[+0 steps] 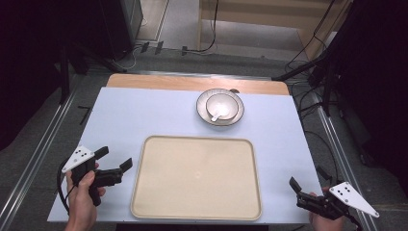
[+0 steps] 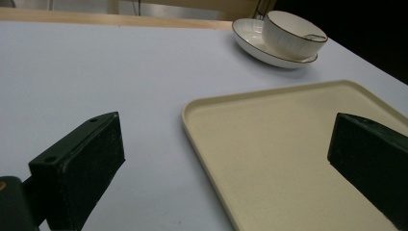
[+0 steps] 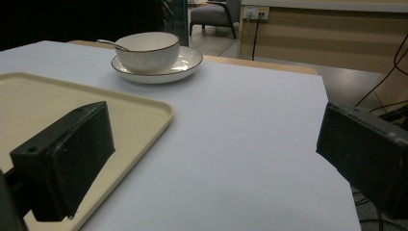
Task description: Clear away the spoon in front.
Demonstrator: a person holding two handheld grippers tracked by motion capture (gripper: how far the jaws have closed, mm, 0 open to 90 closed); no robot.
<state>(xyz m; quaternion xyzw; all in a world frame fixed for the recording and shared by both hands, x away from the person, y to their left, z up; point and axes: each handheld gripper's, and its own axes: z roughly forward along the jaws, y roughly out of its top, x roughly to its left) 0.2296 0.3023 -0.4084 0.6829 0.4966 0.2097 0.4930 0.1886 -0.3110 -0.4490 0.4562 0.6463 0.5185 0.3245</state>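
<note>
A cream rectangular tray (image 1: 197,178) with rounded corners and a raised rim lay flat and bare at the table's 6 o'clock edge. At about 1 o'clock from it, well apart, a white ribbed bowl (image 1: 222,107) with a dark rim stood upright on a white plate (image 1: 236,117) of matching trim. A spoon (image 1: 217,115) rested inside the bowl, its handle leaning on the rim.
</note>
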